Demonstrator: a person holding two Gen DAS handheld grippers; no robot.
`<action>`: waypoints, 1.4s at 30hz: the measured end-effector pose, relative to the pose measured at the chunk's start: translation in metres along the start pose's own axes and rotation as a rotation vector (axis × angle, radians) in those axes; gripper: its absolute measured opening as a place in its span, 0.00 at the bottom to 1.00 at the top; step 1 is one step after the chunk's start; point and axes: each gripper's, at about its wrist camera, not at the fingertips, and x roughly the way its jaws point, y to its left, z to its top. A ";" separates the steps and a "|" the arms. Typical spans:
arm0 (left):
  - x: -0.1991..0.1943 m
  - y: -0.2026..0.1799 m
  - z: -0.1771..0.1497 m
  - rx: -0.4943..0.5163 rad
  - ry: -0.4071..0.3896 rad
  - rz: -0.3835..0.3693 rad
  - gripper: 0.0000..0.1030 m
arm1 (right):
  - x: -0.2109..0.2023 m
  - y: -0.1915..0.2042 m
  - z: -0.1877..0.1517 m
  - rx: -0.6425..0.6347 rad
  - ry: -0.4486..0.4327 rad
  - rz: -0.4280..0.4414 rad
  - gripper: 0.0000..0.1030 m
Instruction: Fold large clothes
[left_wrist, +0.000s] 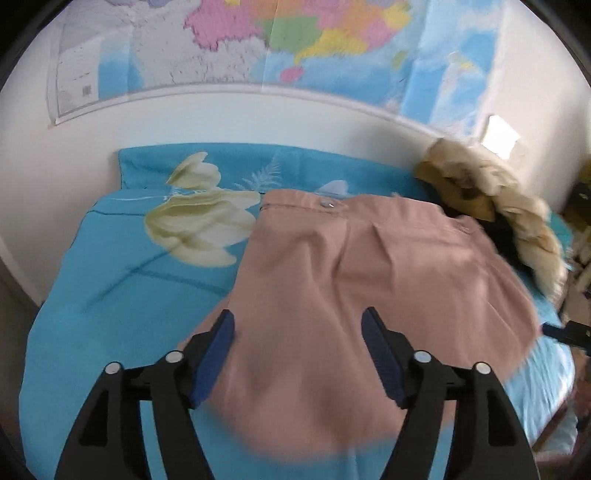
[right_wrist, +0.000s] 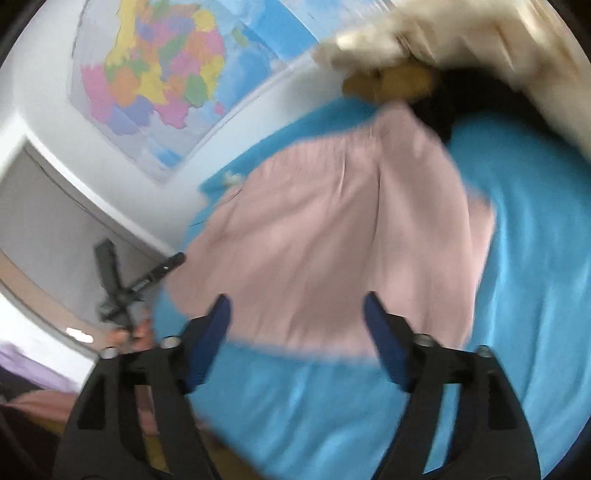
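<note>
**A:** Looking at both wrist views, I'd say a fold has just been laid down: the pink trousers (left_wrist: 354, 280) lie doubled on the blue bedspread (left_wrist: 110, 280), waistband and button toward the wall, the bottom edge nearest us.

**B:** And the grippers?

**A:** The left gripper (left_wrist: 298, 350) has its jaws spread wide with nothing between the pads; the cloth lies under it, not pinched. The right gripper (right_wrist: 297, 332) is the same, jaws apart and empty, hovering over the near edge of the trousers (right_wrist: 332, 236). The right view is badly blurred, so I can't tell whether either finger brushes the fabric.

**B:** So how should the next fold go?

**A:** My guess is each gripper should take one near corner, pinching both layers together so the lower one doesn't slide. Lift low, carry the edge toward the waistband, and lay it down square.

**B:** Anything in the way?

**A:** The fur-trimmed coat (left_wrist: 491, 206) touches the far right corner of the trousers. Keep the fold short of it, or the edge may ride up crooked.
</note>
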 end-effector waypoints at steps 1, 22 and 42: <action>-0.011 0.005 -0.010 0.000 0.003 -0.034 0.68 | -0.002 -0.007 -0.011 0.049 0.019 0.014 0.78; 0.057 0.001 -0.046 -0.429 0.180 -0.557 0.77 | 0.059 -0.016 0.009 0.251 -0.174 -0.128 0.95; 0.099 0.011 -0.003 -0.624 0.202 -0.426 0.68 | 0.095 -0.054 0.055 0.311 -0.151 0.157 0.34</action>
